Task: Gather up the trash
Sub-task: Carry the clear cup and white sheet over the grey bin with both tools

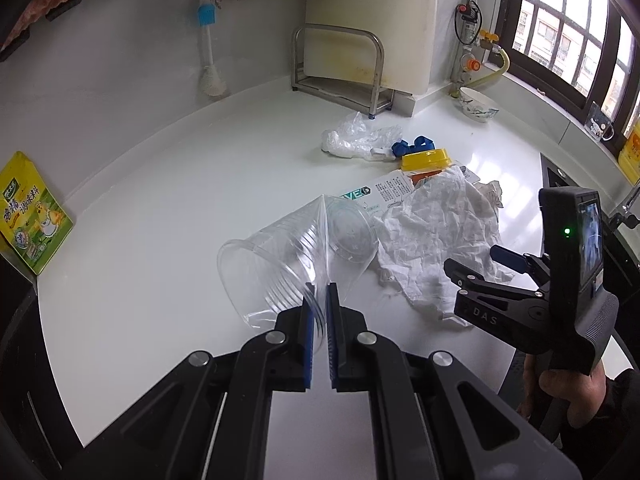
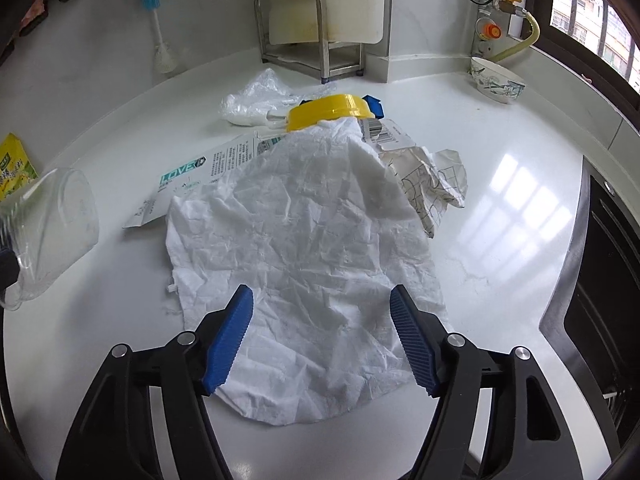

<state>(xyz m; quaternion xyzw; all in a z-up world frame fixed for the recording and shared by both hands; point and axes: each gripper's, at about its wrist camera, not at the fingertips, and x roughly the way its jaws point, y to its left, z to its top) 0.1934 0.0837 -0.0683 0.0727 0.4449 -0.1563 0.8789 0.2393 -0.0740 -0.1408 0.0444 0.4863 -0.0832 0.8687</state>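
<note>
My left gripper [image 1: 320,300] is shut on the squashed wall of a clear plastic cup [image 1: 288,256], which lies on its side on the white counter [image 1: 160,200]; the cup also shows at the left edge of the right wrist view [image 2: 52,232]. My right gripper [image 2: 320,300] is open and empty, its fingers low on either side of a crumpled white tissue [image 2: 304,240]. The tissue [image 1: 440,232] partly covers a flattened carton [image 2: 200,172] and a yellow lid [image 2: 328,110]. A crumpled printed paper [image 2: 432,180] and a clear plastic bag [image 2: 256,100] lie behind.
A metal rack [image 2: 296,24] stands at the back wall with a brush [image 2: 160,40] to its left. A patterned bowl [image 2: 496,80] sits at the back right. A yellow seasoning packet [image 1: 32,216] leans at the left. A dark stove [image 2: 600,280] edges the counter on the right.
</note>
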